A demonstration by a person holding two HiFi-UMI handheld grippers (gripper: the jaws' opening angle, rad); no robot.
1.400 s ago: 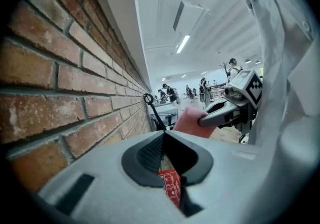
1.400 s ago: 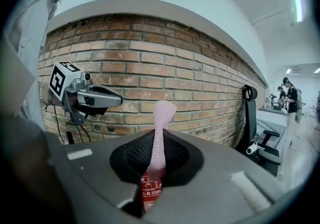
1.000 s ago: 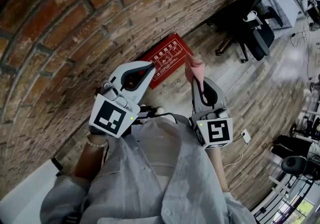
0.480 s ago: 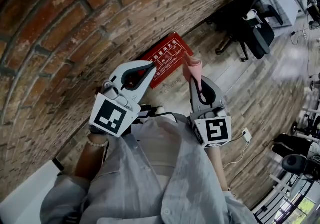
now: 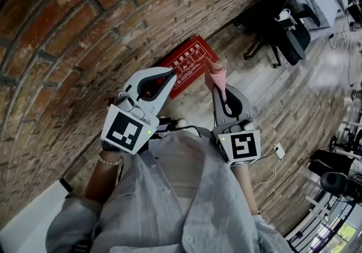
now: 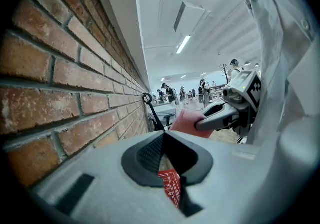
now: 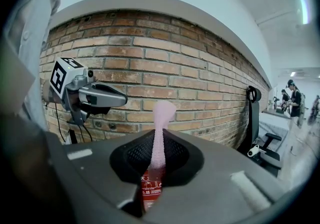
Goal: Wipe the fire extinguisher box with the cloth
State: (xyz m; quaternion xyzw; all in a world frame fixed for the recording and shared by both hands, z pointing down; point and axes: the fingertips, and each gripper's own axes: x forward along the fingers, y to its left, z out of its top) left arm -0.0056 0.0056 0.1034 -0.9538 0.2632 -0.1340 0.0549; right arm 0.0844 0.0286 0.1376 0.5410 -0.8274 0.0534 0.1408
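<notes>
The red fire extinguisher box [image 5: 191, 64] lies at the foot of the brick wall, with white characters on its face. My right gripper [image 5: 221, 96] is shut on a pink cloth [image 5: 216, 76], which sticks up past its tips and hangs just beside the box's near corner. My left gripper [image 5: 171, 74] is shut on nothing and hovers over the box's left end. In the right gripper view the cloth [image 7: 161, 118] rises between the jaws, with the box [image 7: 150, 186] below. The box [image 6: 171, 189] also shows through the jaw gap in the left gripper view, and the cloth [image 6: 186, 122] to the right.
A brick wall [image 5: 68, 37] runs along the left. Black office chairs [image 5: 283, 28] stand further along it. A white plug block [image 5: 277, 154] with a cable lies on the wooden floor at the right. The person's grey shirt [image 5: 169, 201] fills the lower frame.
My right gripper with the pink cloth has shifted a little left, closer to the red box. The left gripper has stayed where it was.
</notes>
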